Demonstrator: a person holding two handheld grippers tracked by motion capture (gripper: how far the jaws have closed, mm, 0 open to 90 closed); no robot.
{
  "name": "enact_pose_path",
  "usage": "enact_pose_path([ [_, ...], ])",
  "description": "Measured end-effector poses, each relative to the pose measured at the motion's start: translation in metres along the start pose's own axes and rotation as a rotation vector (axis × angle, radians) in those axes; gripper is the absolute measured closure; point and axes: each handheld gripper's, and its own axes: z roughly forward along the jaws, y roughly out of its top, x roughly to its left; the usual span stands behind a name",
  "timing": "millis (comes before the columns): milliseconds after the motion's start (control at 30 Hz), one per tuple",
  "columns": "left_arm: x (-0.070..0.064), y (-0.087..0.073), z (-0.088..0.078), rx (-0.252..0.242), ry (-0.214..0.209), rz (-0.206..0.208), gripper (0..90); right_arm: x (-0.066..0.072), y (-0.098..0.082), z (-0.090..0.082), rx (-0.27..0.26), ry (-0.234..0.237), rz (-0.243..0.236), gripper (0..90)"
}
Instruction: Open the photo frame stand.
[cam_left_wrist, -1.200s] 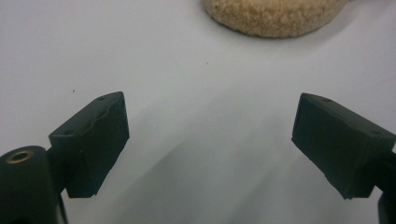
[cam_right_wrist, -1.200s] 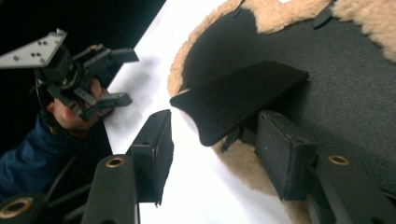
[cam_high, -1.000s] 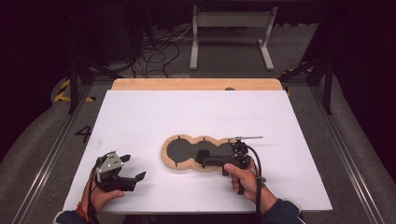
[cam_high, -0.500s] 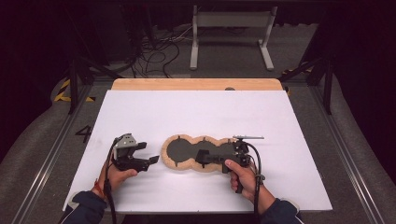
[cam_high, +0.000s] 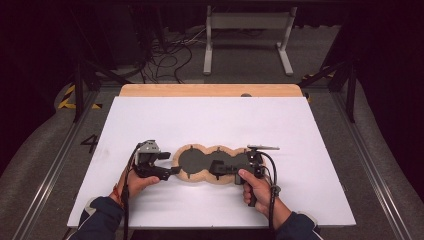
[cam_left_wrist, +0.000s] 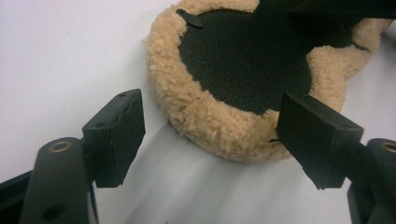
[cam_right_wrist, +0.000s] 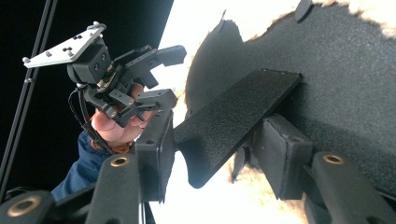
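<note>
On the white table lies one fleece pad, three joined round lobes with a fuzzy tan rim and a flat, dark, grainy middle. Two grippers work at it. At the pad's leftmost lobe, the left gripper has just been closing; its jaws are spread, straddling the fleecy rim without pressing it. Over the pad's right lobes, the right gripper pinches one stiff, black, rough-textured flap.

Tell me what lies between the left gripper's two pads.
In the left gripper view, the fleece rim of the pad sits between the left gripper's open jaws, untouched, on the white table.
</note>
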Motion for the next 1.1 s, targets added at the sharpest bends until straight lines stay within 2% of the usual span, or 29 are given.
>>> enact_pose_path([
  [33,0.001,0.000,-0.002,-0.001,0.014,0.009,21.2,0.000,-0.001,0.001,0.002,-0.001,-0.003,51.3],
  [100,0.005,-0.002,-0.003,-0.006,0.005,-0.020,20.4,0.000,-0.001,0.000,0.009,0.000,-0.001,53.6],
  [133,0.008,-0.003,-0.001,-0.005,-0.009,-0.043,20.4,-0.001,-0.001,0.000,0.014,0.003,-0.001,54.4],
  [167,0.011,-0.003,0.001,0.004,-0.027,-0.040,19.8,-0.002,-0.002,0.000,0.017,0.004,-0.004,55.0],
  [200,0.011,-0.003,0.001,0.004,-0.027,-0.040,18.1,-0.002,-0.002,0.000,0.017,0.004,-0.004,55.0],
  [267,0.013,-0.003,0.003,0.000,-0.041,-0.073,17.4,-0.001,-0.002,0.000,0.022,-0.004,-0.015,56.6],
  [333,0.016,-0.001,0.004,0.000,-0.047,-0.067,16.6,-0.001,-0.003,0.001,0.039,0.001,-0.027,58.9],
  [433,0.020,0.003,0.011,0.014,-0.084,-0.084,16.5,0.000,-0.002,0.001,0.058,-0.007,-0.056,59.4],
  [467,0.021,0.004,0.014,0.017,-0.089,-0.072,15.9,0.000,-0.002,0.001,0.063,-0.002,-0.065,59.8],
  [500,0.020,0.005,0.017,0.018,-0.106,-0.087,15.0,-0.001,-0.002,0.001,0.066,0.000,-0.072,60.3],
  [533,0.020,0.007,0.019,0.021,-0.109,-0.069,15.0,-0.001,-0.002,0.001,0.072,-0.001,-0.082,60.5],
  [633,0.020,0.011,0.022,0.033,-0.144,-0.087,14.9,0.000,-0.001,0.001,0.081,-0.002,-0.101,60.8],
  [700,0.016,0.014,0.027,0.047,-0.165,-0.070,16.6,0.000,-0.001,0.001,0.084,-0.003,-0.110,60.8],
  [733,0.013,0.016,0.029,0.059,-0.155,-0.052,14.5,0.000,0.000,0.002,0.086,-0.005,-0.125,60.8],
  [767,0.011,0.017,0.029,0.064,-0.146,-0.057,13.1,0.001,0.000,0.002,0.094,-0.013,-0.145,60.5],
  [800,0.011,0.017,0.029,0.064,-0.146,-0.057,13.5,0.001,0.000,0.002,0.094,-0.013,-0.145,60.5],
  [833,0.014,0.016,0.027,0.046,-0.155,-0.097,13.5,0.002,0.000,0.001,0.100,-0.018,-0.168,60.5],
  [867,0.016,0.015,0.026,0.041,-0.159,-0.103,17.8,0.004,0.000,0.001,0.107,-0.027,-0.195,60.5],
  [933,0.015,0.014,0.024,0.035,-0.158,-0.119,18.9,0.005,0.001,0.001,0.107,-0.037,-0.227,60.4],
  [1000,0.015,0.014,0.023,0.029,-0.151,-0.119,19.8,0.007,0.001,0.001,0.113,-0.045,-0.244,60.3],
  [1100,0.012,0.013,0.022,0.009,-0.116,-0.138,23.8,0.007,0.002,0.001,0.114,-0.045,-0.261,60.1],
])
